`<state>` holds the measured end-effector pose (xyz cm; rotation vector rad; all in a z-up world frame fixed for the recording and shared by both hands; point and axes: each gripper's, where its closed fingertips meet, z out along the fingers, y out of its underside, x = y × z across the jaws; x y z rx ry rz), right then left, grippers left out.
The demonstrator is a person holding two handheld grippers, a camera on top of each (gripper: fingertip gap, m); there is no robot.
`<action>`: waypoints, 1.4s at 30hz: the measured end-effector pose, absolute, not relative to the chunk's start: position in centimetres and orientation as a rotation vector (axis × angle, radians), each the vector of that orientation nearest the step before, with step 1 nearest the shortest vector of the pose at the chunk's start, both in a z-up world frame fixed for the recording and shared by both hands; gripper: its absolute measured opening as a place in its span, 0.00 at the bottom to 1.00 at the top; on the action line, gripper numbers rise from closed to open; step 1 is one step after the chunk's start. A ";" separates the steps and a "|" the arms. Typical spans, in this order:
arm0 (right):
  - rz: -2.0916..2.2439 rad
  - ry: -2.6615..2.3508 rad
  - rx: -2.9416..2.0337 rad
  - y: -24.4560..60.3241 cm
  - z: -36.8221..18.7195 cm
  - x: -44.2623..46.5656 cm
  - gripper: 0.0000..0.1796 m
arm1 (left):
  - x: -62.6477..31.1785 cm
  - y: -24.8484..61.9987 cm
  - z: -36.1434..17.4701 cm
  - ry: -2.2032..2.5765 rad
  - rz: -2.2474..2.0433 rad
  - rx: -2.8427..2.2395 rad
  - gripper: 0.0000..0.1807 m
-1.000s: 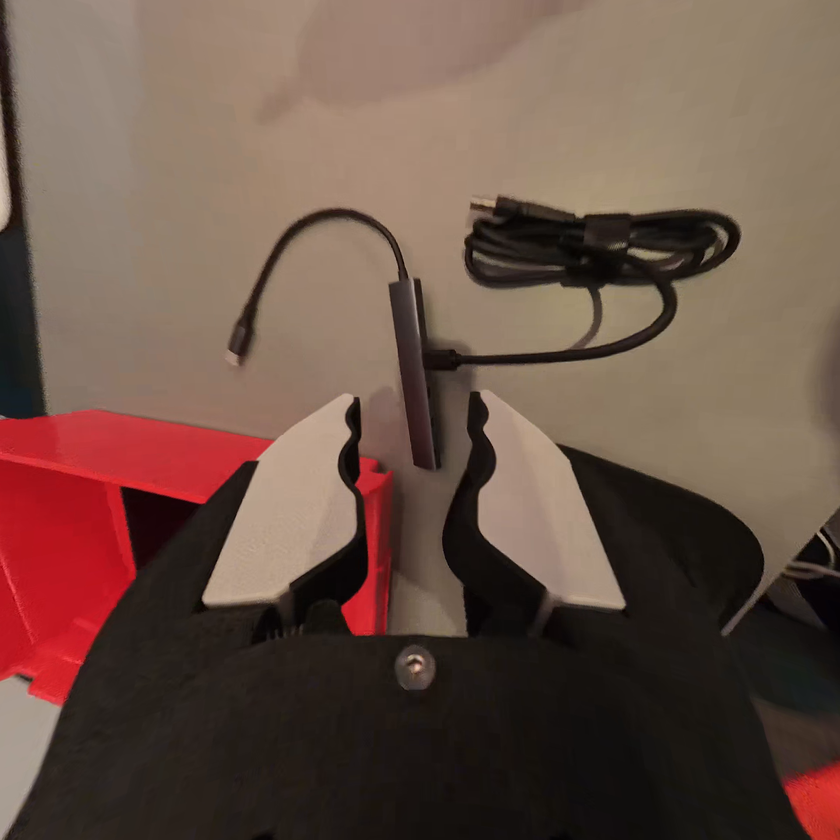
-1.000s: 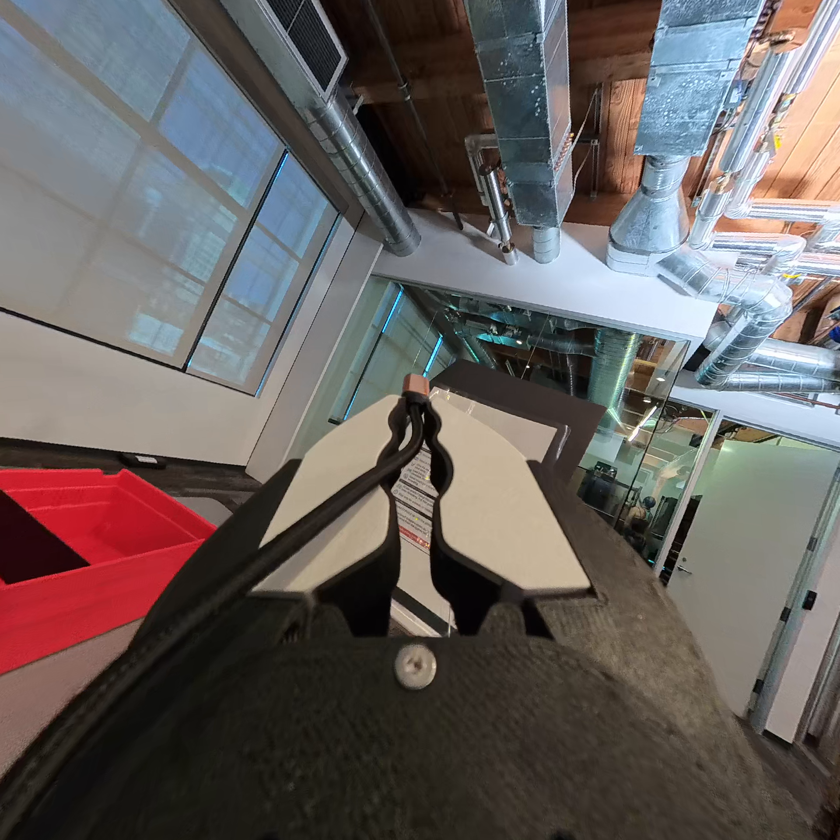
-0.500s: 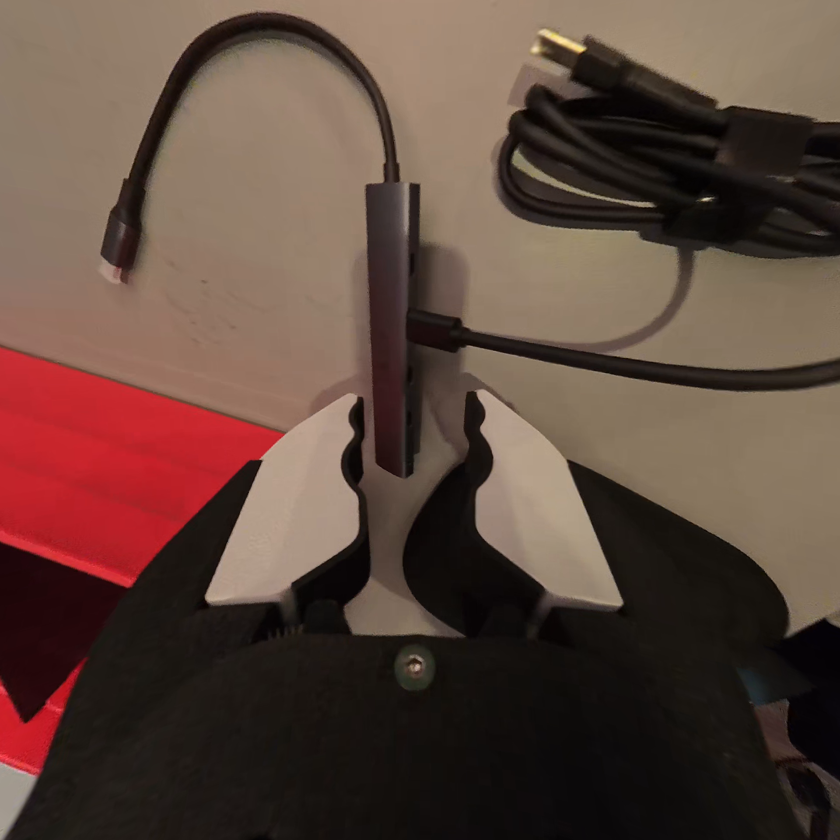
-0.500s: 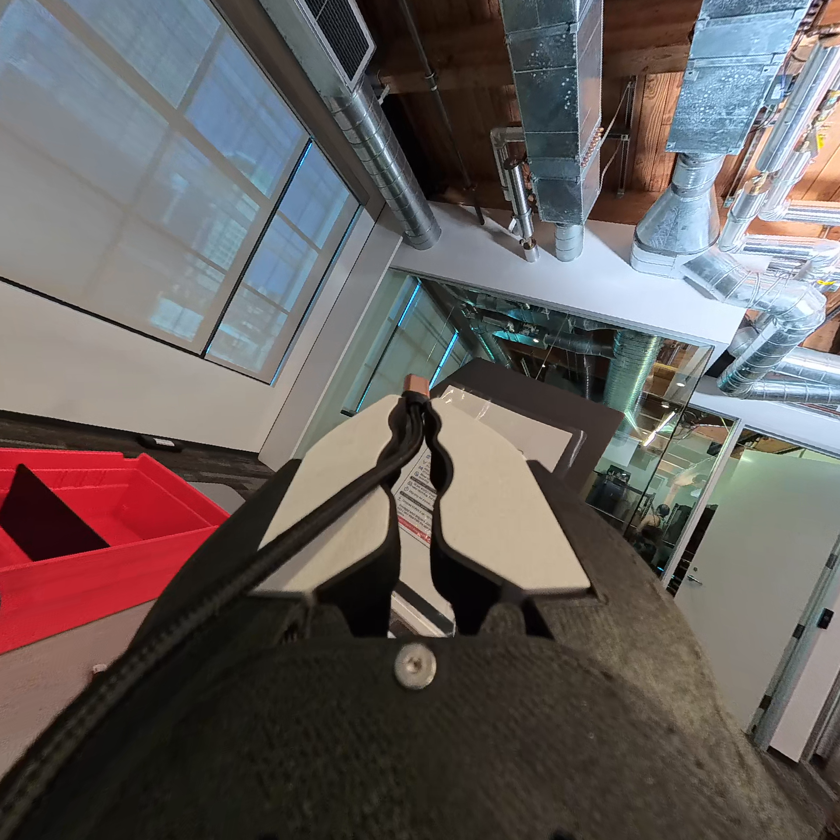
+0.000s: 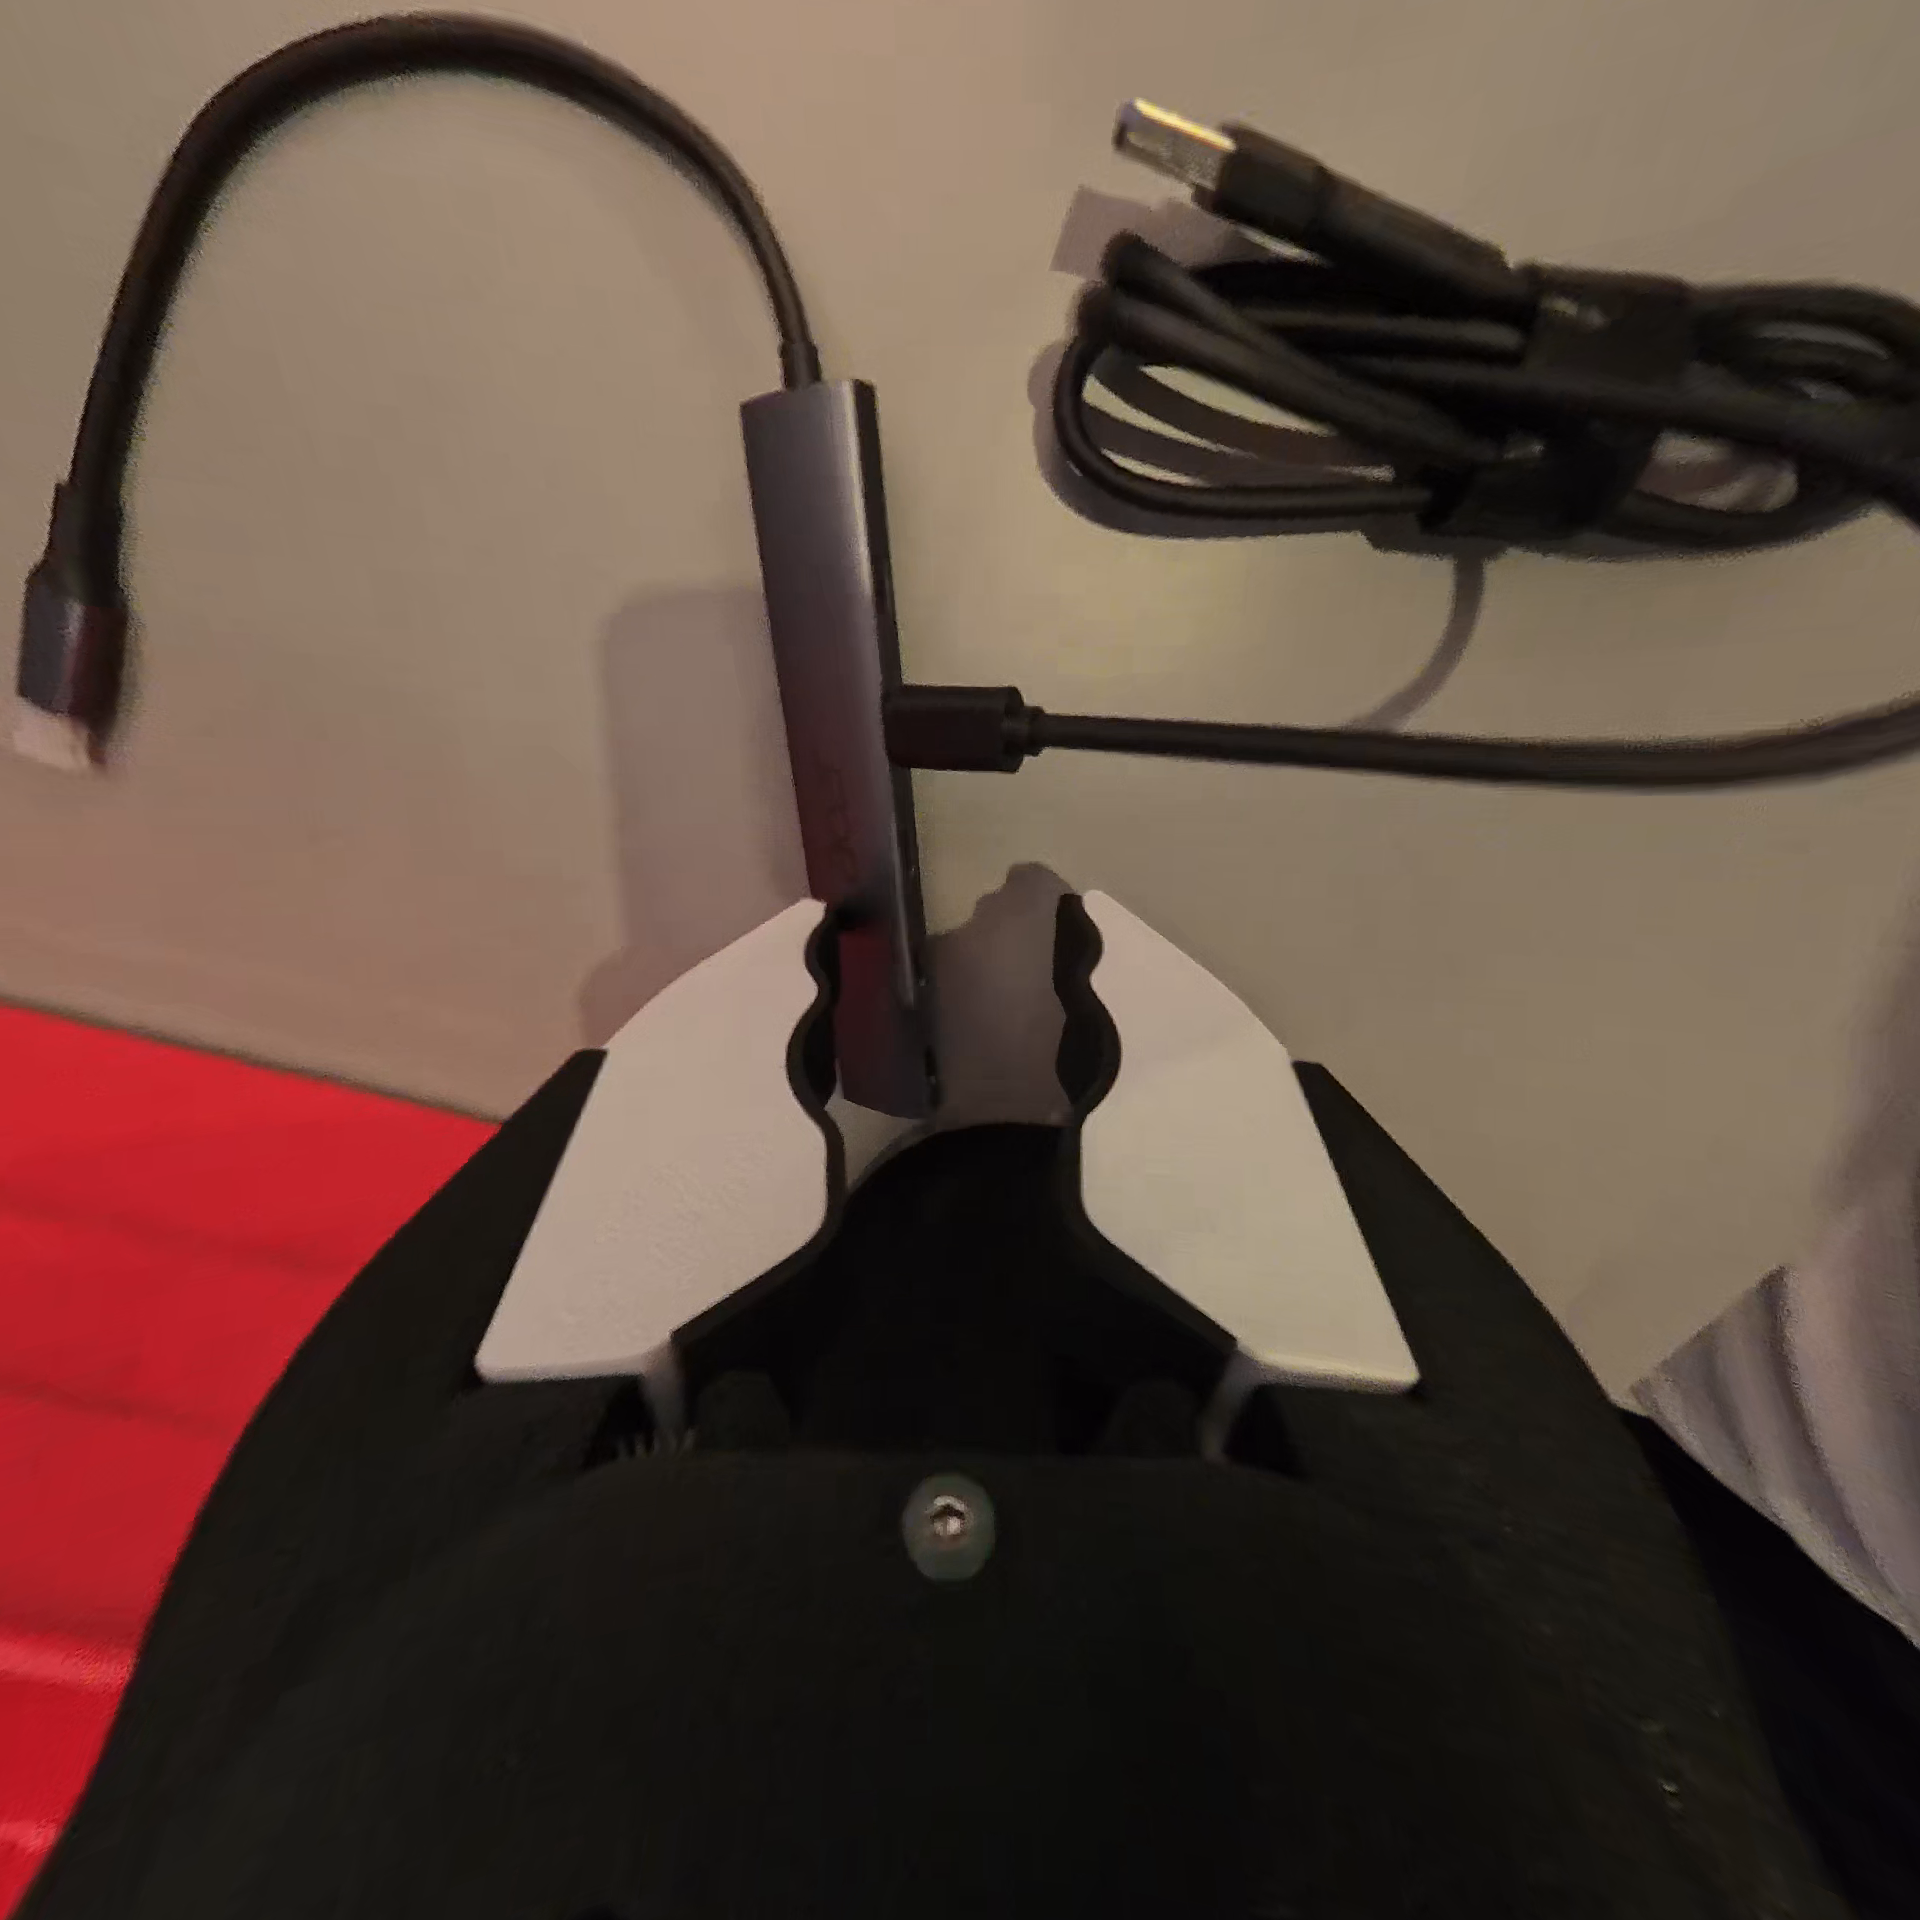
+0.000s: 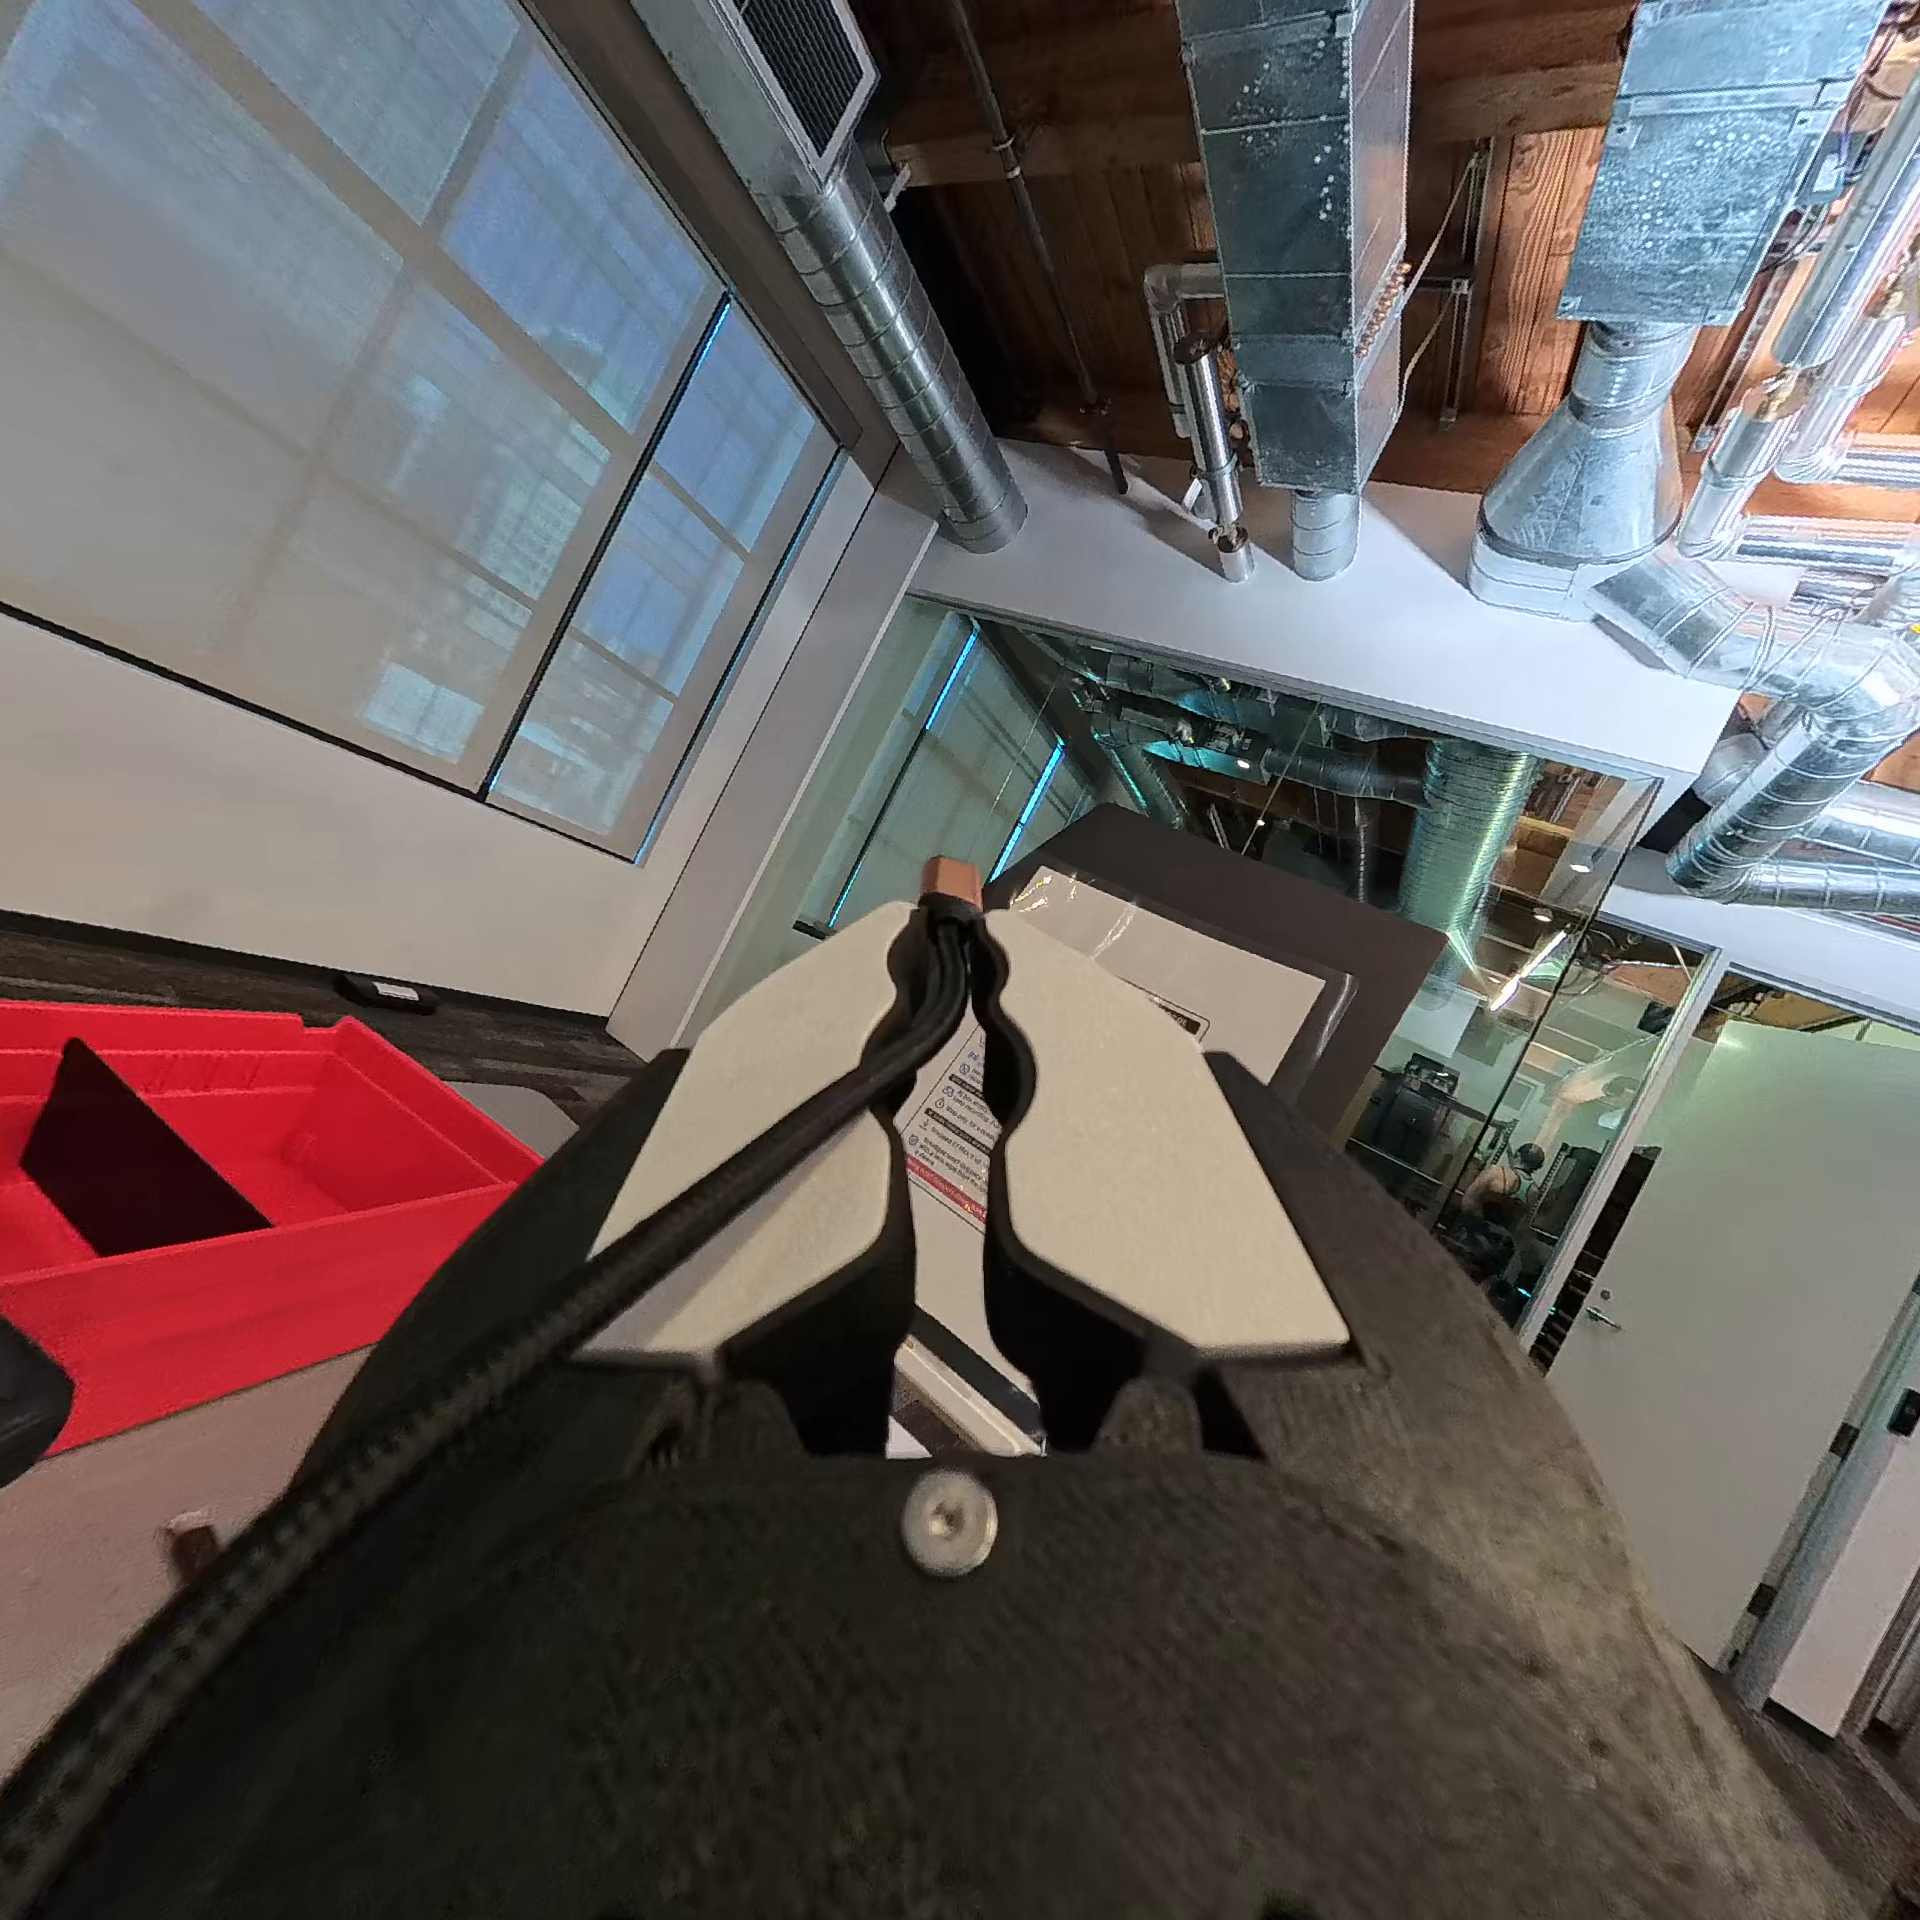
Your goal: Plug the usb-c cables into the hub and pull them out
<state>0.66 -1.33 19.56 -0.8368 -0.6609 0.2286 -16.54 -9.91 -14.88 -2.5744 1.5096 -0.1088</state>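
Left wrist view: hub (image 5: 844, 727) end between open jaws.

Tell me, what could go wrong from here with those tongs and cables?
The left tongs are open around only the hub's near end, so closing there might twist it and strain the plugged-in black cable. The right tongs pinch a braided cable with just its copper-coloured plug tip showing; it may slip or go in crooked.

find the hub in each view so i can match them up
Left wrist view: the hub stands centre frame on the grey table, its near end between the open left tool.
Right wrist view: not in it.
Shared landmark: the red bin, lower left in both.
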 end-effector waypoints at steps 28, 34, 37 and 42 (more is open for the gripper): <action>0.224 -0.674 -0.833 -1.5 19.6 0.9 0.05 | -17.1 -9.2 -15.9 1.625 -0.225 -2.775 0.12; 0.217 -0.686 -0.844 -1.3 19.3 0.6 0.05 | -17.1 -9.2 -15.9 1.698 -0.144 -2.830 0.12; 0.209 -0.689 -0.868 -0.8 18.8 0.7 0.05 | -16.1 -9.7 -15.8 1.655 -0.272 -2.882 0.12; 0.189 -0.679 -0.915 0.3 18.2 1.4 0.05 | -13.1 -11.3 -14.1 1.409 -0.870 -2.952 0.12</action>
